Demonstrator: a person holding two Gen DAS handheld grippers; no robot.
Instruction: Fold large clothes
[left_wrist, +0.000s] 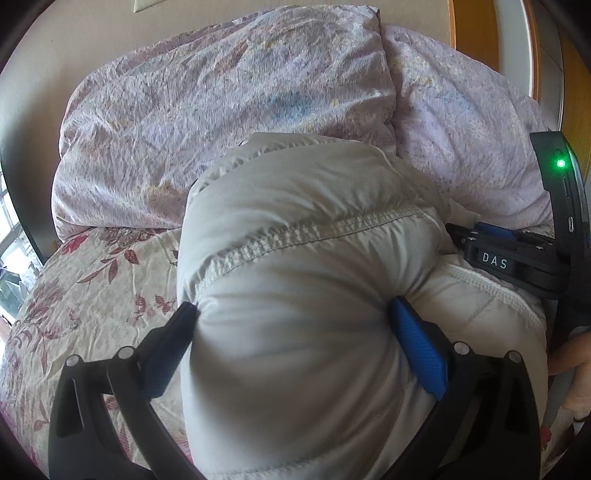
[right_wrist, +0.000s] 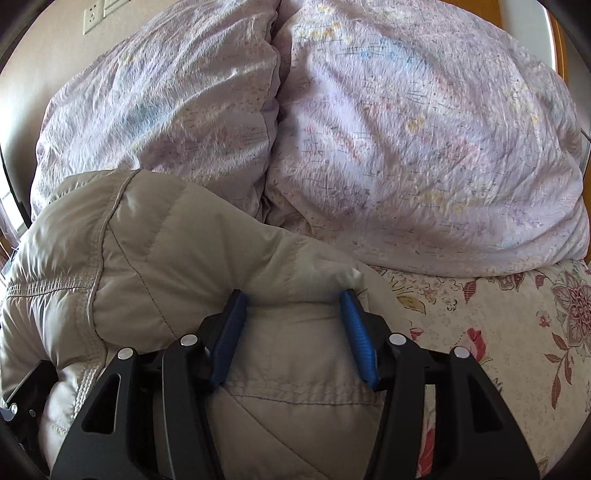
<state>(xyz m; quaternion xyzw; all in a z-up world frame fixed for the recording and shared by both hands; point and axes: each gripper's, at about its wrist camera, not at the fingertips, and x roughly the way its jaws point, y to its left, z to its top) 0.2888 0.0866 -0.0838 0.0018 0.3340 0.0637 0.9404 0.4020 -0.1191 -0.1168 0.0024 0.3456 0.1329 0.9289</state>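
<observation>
A puffy beige quilted jacket (left_wrist: 295, 258) lies bunched on the flowered bedspread (left_wrist: 92, 288). My left gripper (left_wrist: 291, 317) stands wide around a thick roll of it, both blue pads (left_wrist: 417, 354) dented into the padding. In the right wrist view the same jacket (right_wrist: 155, 266) fills the lower left, and my right gripper (right_wrist: 293, 299) is shut on a folded edge of it, with fabric bulging over the pads (right_wrist: 358, 332). The jacket's underside and far end are hidden.
Two lilac pillows (right_wrist: 424, 147) are heaped against the wall behind the jacket. A wooden headboard edge (left_wrist: 476, 29) shows at top right. The black housing marked DAS (left_wrist: 498, 258) sits at the jacket's right side, a hand (left_wrist: 569, 362) below it.
</observation>
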